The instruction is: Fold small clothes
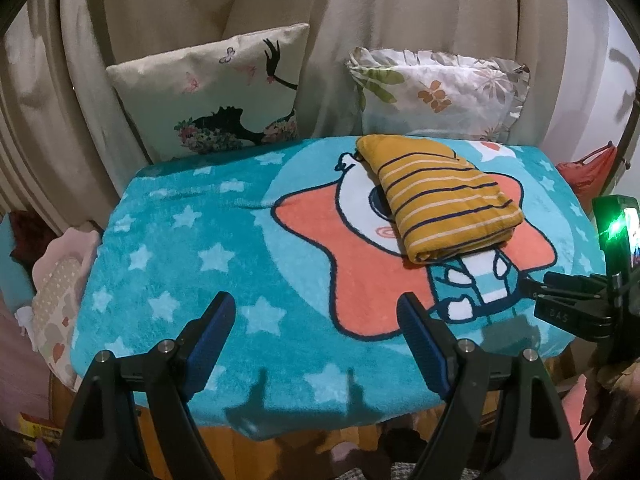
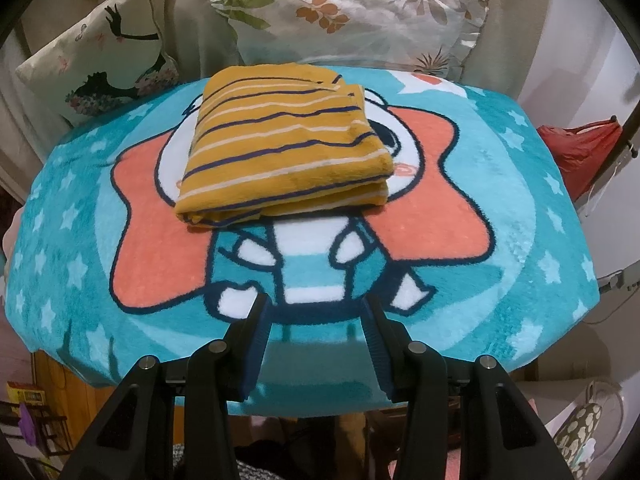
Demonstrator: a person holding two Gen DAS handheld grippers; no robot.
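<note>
A mustard-yellow garment with navy and white stripes point(image 1: 444, 196) point(image 2: 286, 146) lies folded into a compact stack on the teal star-print blanket point(image 1: 168, 248) point(image 2: 520, 240). My left gripper point(image 1: 316, 316) hovers open over the blanket's near edge, well short of the garment, nothing between its blue pads. My right gripper point(image 2: 316, 316) is open too, above the near edge and in line with the garment, empty. In the left wrist view the right gripper's black body point(image 1: 576, 300) comes in from the right edge, below the garment.
Two pillows lean against the beige curtain at the back: one with a dark silhouette print point(image 1: 212, 96) point(image 2: 96, 56), one floral with ruffles point(image 1: 436, 92) point(image 2: 348, 16). A red bag point(image 1: 588, 168) point(image 2: 576, 152) sits off the right side. Soft toys point(image 1: 56, 292) lie left of the table.
</note>
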